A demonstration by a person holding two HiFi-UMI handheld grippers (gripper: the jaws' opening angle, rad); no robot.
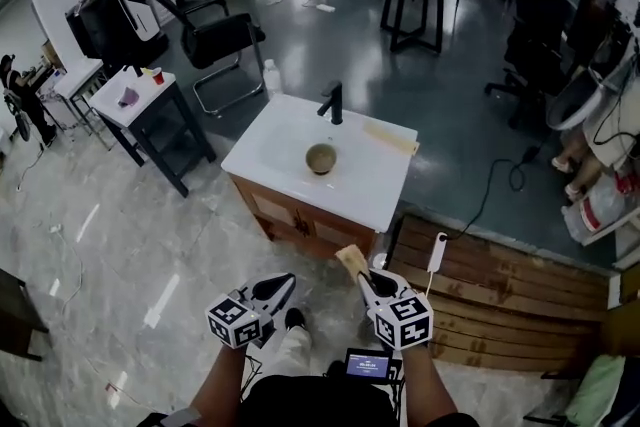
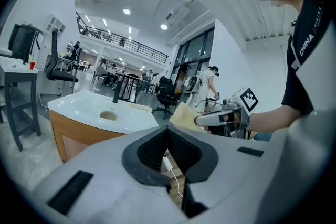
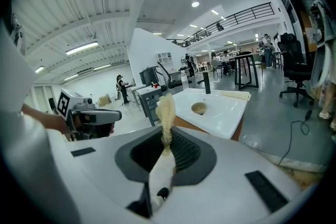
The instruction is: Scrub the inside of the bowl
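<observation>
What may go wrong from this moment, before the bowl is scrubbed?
The right claw pinches the sponge only by one end; it may fold or slip under pressure. The bowl stands unheld in the sink, and the left claw is shut and empty, so the bowl may slide.

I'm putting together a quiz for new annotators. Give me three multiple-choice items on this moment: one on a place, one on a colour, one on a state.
1. Where does the bowl sit?
A) in the white sink basin
B) on the floor
C) on the dark side table

2. What colour is the faucet?
A) chrome
B) black
C) red

3. What does the right gripper hold?
A) nothing
B) the bowl
C) a yellowish sponge

Answers:
1 A, the bowl rests in the middle of the sink basin.
2 B, the faucet stands dark at the basin's back edge.
3 C, the jaws are closed on the sponge, which sticks up between them.
</observation>
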